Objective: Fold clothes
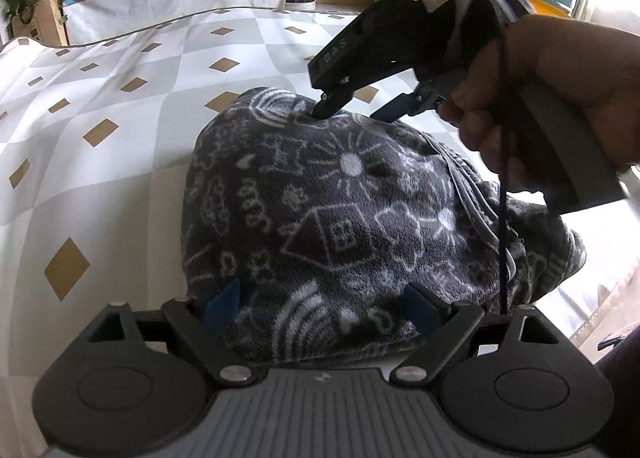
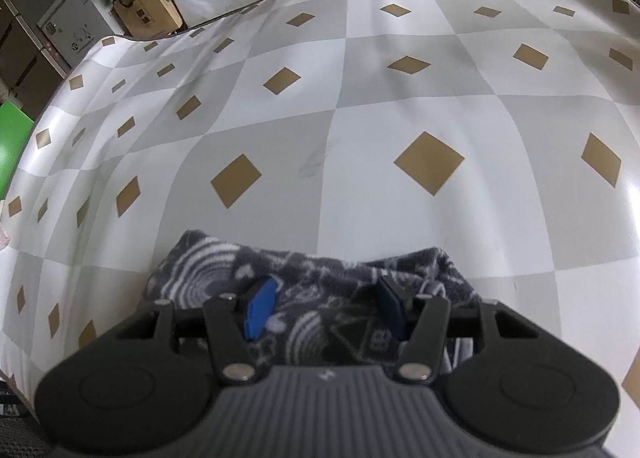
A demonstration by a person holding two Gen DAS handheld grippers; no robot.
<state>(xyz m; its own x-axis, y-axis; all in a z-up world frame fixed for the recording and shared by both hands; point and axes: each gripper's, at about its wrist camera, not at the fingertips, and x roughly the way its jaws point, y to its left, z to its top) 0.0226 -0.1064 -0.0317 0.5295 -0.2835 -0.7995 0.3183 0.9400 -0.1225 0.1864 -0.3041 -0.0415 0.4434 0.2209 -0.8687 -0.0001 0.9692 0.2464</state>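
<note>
Fleece garment (image 1: 340, 209) bundled compactly mid-frame on table (image 1: 120, 97), folding looks nearly done; left hand-held gripper (image 1: 320, 308) spread, right hand-held gripper (image 1: 352, 107) half-spread at its far edge.

left gripper (image 1: 320, 308) low at bottom of its own view, tilted down, blue-padded fingers (image 1: 224, 304) spread wide apart. right gripper (image 1: 362, 109) comes in from upper right, angled steeply down, fingers about half apart, one tip lower than other. bare hand (image 1: 560, 97) wrapped round its grey handle. right wrist view: both blue pads clearly apart.
</note>
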